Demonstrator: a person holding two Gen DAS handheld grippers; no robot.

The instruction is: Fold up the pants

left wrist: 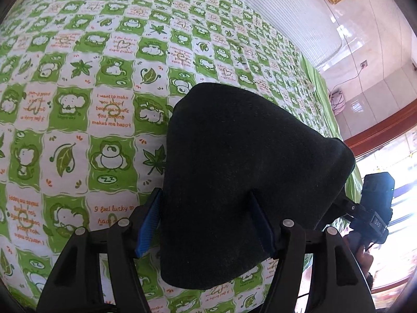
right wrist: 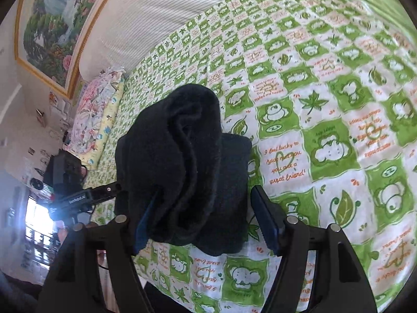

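The dark pants point(left wrist: 242, 172) are folded into a thick bundle that hangs above the bed. In the left wrist view my left gripper point(left wrist: 206, 203) has its jaws spread wide, and the bundle drapes between and over its blue-padded fingers point(left wrist: 149, 224). In the right wrist view the pants point(right wrist: 182, 161) show rolled folds at their edge and lie between the spread fingers of my right gripper point(right wrist: 206, 200). The cloth rests against the left finger and stands apart from the right finger point(right wrist: 265, 221). Each gripper also shows at the edge of the other's view.
A bed sheet point(left wrist: 78, 104) with green and white cartoon checks covers the bed below. A white striped headboard point(right wrist: 146, 20) and a floral pillow point(right wrist: 96, 114) lie at the far end. A framed painting point(right wrist: 52, 26) hangs on the wall. The bed edge point(left wrist: 325, 104) runs to the right.
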